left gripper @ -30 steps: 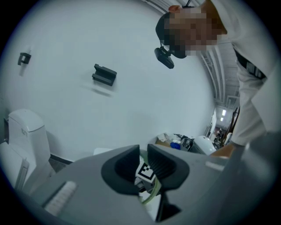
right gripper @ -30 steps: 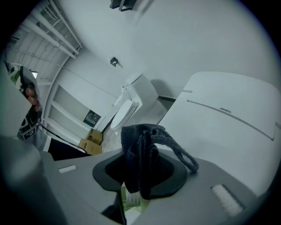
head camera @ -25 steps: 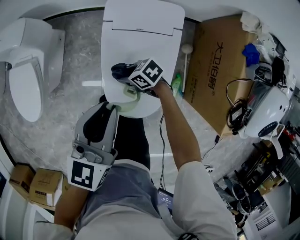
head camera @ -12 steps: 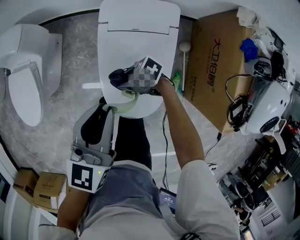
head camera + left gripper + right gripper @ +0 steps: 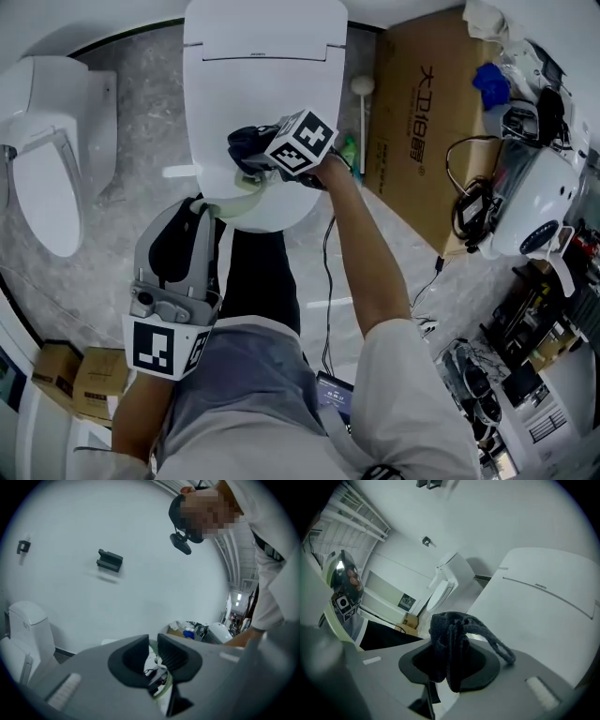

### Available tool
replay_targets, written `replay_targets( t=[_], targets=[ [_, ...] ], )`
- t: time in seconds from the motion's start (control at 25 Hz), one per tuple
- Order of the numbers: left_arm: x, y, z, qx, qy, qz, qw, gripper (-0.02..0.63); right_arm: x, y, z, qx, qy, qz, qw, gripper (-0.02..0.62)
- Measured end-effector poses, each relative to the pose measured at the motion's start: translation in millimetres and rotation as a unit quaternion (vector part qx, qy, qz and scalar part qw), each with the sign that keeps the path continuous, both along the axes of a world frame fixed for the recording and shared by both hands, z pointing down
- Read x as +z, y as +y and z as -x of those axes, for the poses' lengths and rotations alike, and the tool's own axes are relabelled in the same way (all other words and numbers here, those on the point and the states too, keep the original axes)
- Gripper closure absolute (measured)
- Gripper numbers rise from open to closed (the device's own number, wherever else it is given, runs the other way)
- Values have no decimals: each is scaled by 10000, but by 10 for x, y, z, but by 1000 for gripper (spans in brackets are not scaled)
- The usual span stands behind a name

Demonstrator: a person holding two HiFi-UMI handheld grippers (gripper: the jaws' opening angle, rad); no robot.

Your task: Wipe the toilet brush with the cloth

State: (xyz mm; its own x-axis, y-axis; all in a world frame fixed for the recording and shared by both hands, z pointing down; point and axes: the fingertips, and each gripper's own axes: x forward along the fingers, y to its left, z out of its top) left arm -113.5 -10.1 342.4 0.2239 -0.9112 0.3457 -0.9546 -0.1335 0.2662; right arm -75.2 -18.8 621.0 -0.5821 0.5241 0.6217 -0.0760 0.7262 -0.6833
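Observation:
The toilet brush (image 5: 246, 185) is pale green and white and lies over the front of the shut toilet lid (image 5: 267, 56). My left gripper (image 5: 212, 208) is shut on its lower end; a thin green strip of the brush (image 5: 164, 686) shows between the nearly touching jaws of the left gripper (image 5: 153, 651). A dark bunched cloth (image 5: 244, 142) is pinched in my right gripper (image 5: 251, 152) right above the brush. In the right gripper view the cloth (image 5: 450, 644) hangs out of the right gripper (image 5: 452, 667), and the brush's pale green handle (image 5: 335, 620) curves past at the left.
A second white toilet (image 5: 47, 141) stands at the left. A white long-handled brush (image 5: 363, 89) and a green bottle (image 5: 349, 150) stand by a cardboard box (image 5: 422, 122) on the right. Cables and equipment (image 5: 525, 206) crowd the far right. Small boxes (image 5: 66, 380) sit at the lower left.
The head view has swung a little, so the toilet sits further left. My right gripper with the cloth has shifted slightly right over the lid. The left gripper keeps its hold.

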Motion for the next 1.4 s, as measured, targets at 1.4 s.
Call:
replay_targets(
  t=[1.4],
  targets=[
    [-15,6,-95,138,-393,81,9991,606,98,-275,-811,2905,-468,668,9534,480]
  ],
)
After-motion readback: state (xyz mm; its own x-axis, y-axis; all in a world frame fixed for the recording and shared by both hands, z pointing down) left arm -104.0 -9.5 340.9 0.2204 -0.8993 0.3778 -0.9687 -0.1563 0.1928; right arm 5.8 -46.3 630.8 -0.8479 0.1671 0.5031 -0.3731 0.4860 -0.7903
